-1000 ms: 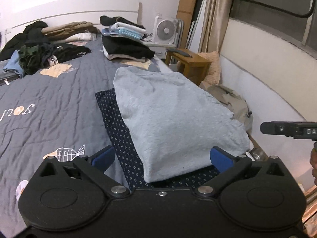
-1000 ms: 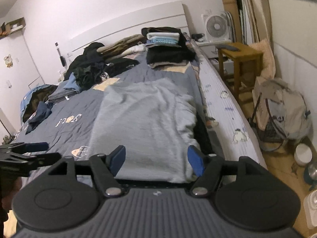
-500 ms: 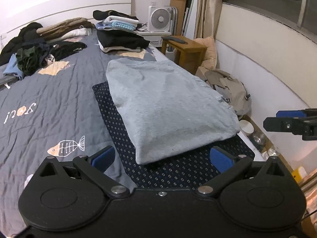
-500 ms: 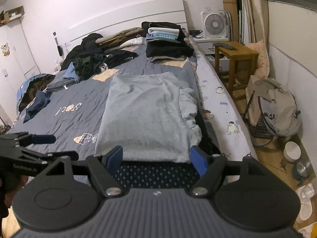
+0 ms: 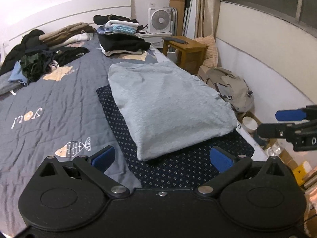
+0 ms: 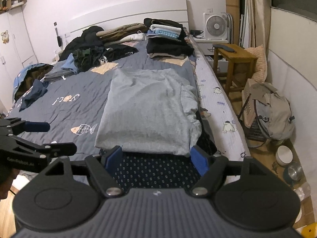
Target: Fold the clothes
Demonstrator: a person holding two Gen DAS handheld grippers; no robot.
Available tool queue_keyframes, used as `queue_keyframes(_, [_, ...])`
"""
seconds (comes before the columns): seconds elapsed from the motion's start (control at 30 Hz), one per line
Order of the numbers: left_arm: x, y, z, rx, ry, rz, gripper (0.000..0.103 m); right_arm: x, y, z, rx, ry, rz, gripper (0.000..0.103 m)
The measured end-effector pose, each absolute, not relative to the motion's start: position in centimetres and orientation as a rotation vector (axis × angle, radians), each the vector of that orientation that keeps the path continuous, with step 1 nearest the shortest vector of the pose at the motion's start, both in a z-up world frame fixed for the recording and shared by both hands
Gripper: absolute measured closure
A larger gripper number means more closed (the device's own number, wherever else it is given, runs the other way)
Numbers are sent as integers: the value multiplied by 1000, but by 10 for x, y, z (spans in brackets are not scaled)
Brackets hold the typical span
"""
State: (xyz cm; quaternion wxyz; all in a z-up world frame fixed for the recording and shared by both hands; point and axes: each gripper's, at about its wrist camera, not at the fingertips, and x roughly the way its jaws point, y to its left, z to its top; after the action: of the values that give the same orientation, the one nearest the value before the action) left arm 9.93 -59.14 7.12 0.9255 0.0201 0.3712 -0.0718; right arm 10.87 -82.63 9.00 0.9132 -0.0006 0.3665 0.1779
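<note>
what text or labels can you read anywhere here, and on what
"joci", seen upside down, on the quilt.
"D", cut off by the frame edge, on the right gripper.
Pale lettering on the left gripper: too blurred to read.
Logo on the fan: too small to read.

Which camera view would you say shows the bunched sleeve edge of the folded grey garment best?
The right wrist view: the folded grey garment shows its crumpled sleeve edge facing the camera. The left wrist view shows the garment obliquely, that edge foreshortened.

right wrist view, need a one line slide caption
Open right tool hangs over a folded grey top lying on a dotted navy cloth on the bed.
</note>
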Motion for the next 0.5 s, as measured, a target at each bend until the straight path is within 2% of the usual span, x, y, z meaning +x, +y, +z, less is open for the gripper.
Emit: queue_keyframes(0.5, [91, -586, 74, 49, 778, -152, 0, 107, -823, 87, -19, 780, 372, 26])
